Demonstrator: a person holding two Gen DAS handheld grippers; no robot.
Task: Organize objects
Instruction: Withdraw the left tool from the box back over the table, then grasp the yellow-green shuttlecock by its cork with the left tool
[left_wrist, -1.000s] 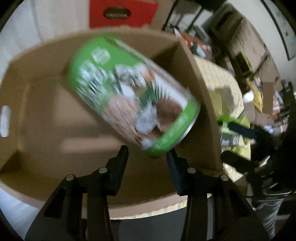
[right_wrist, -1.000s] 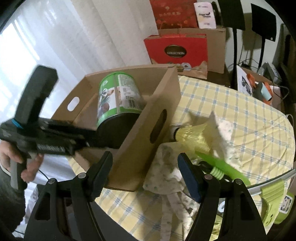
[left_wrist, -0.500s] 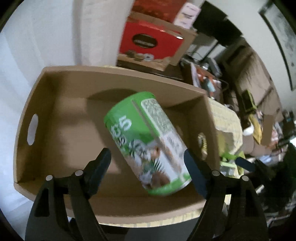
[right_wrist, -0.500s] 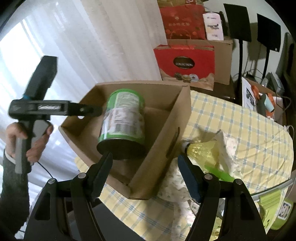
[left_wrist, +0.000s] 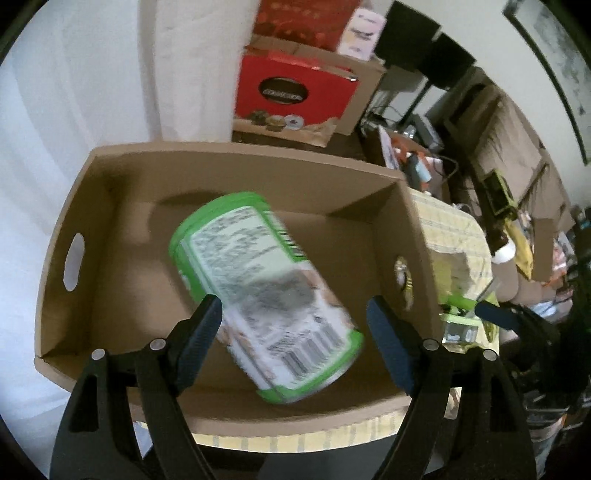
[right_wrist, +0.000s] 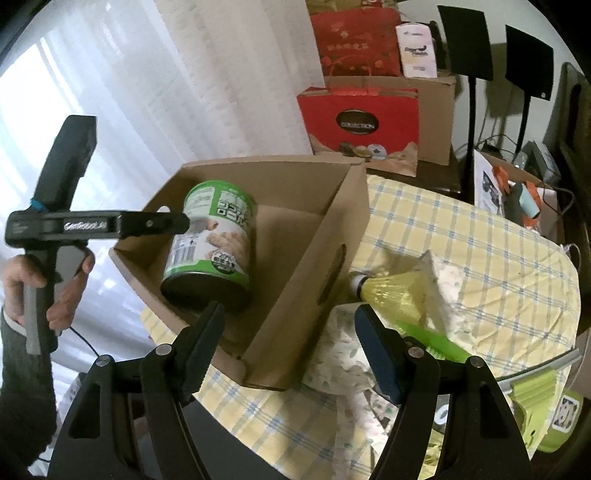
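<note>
Inside the cardboard box (right_wrist: 295, 236) the green can (right_wrist: 212, 236) stands on the floor, nothing else in there. Left tongs (left_wrist: 293, 341) spread, clear of it; right tongs (right_wrist: 290, 341) spread, empty. Risk: clipping the can on my way out tips it. Shuttlecock (right_wrist: 391, 291) lies outside on the counter (right_wrist: 498, 258).

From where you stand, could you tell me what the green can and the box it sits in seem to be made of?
The green can looks like metal under a glossy printed label: rigid cylinder, dark rimmed end, though the label could hide composite board. The box looks like plain brown corrugated cardboard: matte surface, folded walls, die-cut handle holes.
</note>
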